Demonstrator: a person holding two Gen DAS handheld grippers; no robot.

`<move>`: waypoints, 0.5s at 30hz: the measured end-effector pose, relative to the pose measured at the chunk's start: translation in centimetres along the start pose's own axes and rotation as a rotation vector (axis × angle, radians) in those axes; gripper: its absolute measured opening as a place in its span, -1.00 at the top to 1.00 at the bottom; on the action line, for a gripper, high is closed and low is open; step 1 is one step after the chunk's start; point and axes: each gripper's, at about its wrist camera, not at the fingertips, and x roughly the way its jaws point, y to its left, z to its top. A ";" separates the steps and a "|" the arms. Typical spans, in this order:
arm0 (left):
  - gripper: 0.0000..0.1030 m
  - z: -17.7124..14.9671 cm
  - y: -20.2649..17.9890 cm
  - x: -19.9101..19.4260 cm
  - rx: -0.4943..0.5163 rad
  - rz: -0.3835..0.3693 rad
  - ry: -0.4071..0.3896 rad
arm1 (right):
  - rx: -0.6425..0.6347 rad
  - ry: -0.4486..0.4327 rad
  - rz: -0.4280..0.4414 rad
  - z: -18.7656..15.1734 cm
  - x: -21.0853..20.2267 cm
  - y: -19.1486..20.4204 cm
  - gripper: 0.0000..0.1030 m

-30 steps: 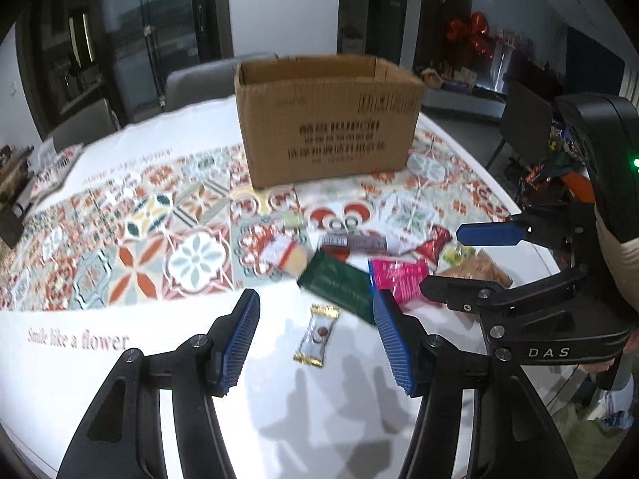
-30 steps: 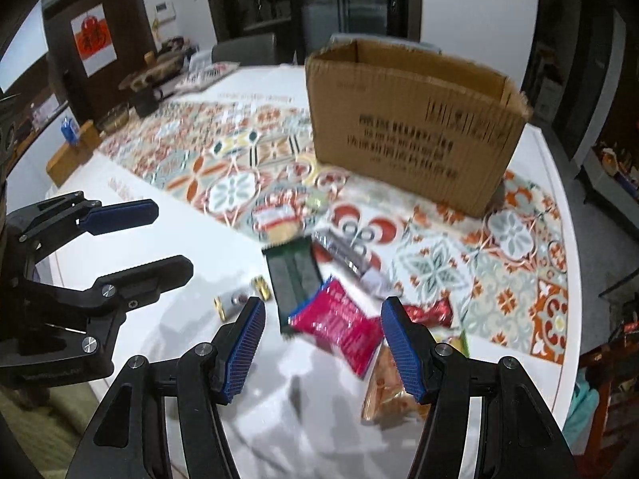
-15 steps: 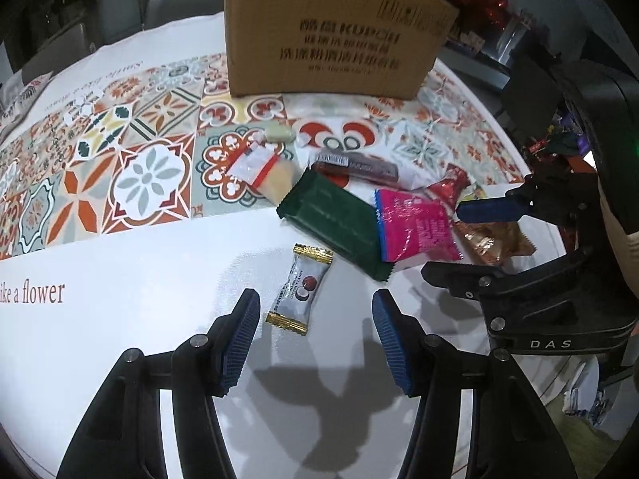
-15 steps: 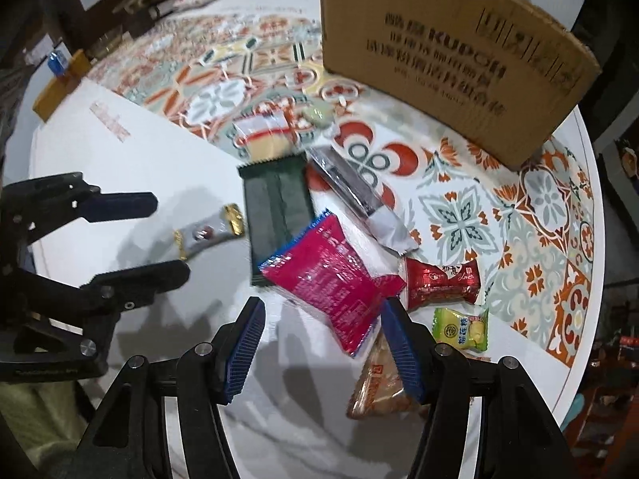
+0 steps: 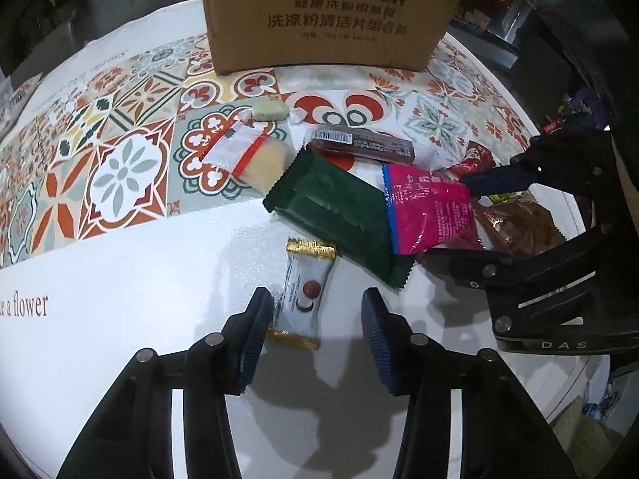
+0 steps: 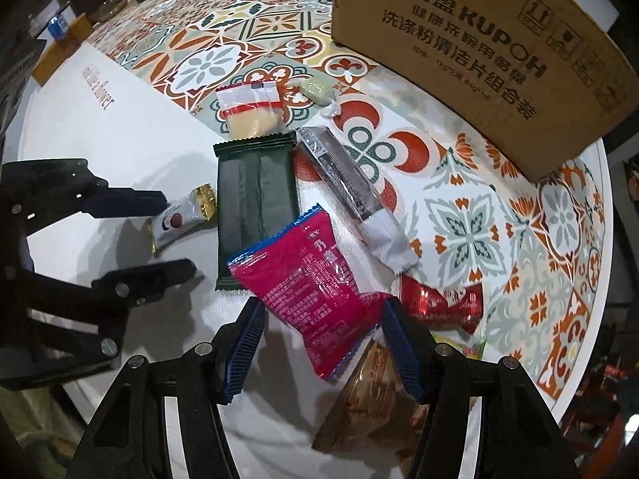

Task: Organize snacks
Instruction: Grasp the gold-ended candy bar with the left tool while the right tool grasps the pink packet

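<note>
A small white candy with gold ends [image 5: 305,295] lies on the white tabletop between the fingers of my left gripper [image 5: 315,315]. Its jaws are closing around the candy; the right pad still stands clear of it. My right gripper [image 6: 325,319] points down over a pink snack packet [image 6: 315,291] and straddles its lower half, open. The pink packet overlaps a dark green packet [image 6: 255,199]. In the right wrist view the left gripper [image 6: 177,233] shows at the left, around the candy [image 6: 175,219].
An open cardboard box [image 5: 331,16] stands behind the pile on the patterned cloth [image 5: 120,167]. Around it lie a brown bar [image 6: 339,171], a yellow wafer in clear wrap [image 6: 249,107], a pale green sweet [image 6: 317,88], a red candy [image 6: 439,299] and a brown bag [image 6: 371,399].
Both grippers have come down toward the table and tipped further downward. The left jaws have narrowed around the small candy. The right gripper now straddles the pink packet.
</note>
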 end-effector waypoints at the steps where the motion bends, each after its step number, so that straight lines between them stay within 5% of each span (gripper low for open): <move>1: 0.18 0.0 0.0 0.0 0.000 0.003 -0.001 | 0.000 -0.001 0.003 0.1 0.0 0.0 -0.19; 5: 0.53 0.1 0.1 0.1 -0.003 0.004 -0.004 | 0.002 -0.008 0.025 0.3 0.3 0.0 -0.13; 6: 0.63 0.2 0.2 0.1 -0.003 0.004 -0.005 | 0.005 -0.007 0.033 0.3 0.3 0.0 0.05; 9: 0.63 0.1 0.3 0.0 -0.006 0.001 -0.011 | 0.016 -0.009 0.045 0.3 0.5 0.4 0.35; 15: 0.63 -0.1 0.3 -0.4 -0.025 -0.015 -0.023 | 0.063 -0.032 0.068 -0.4 0.2 0.3 0.43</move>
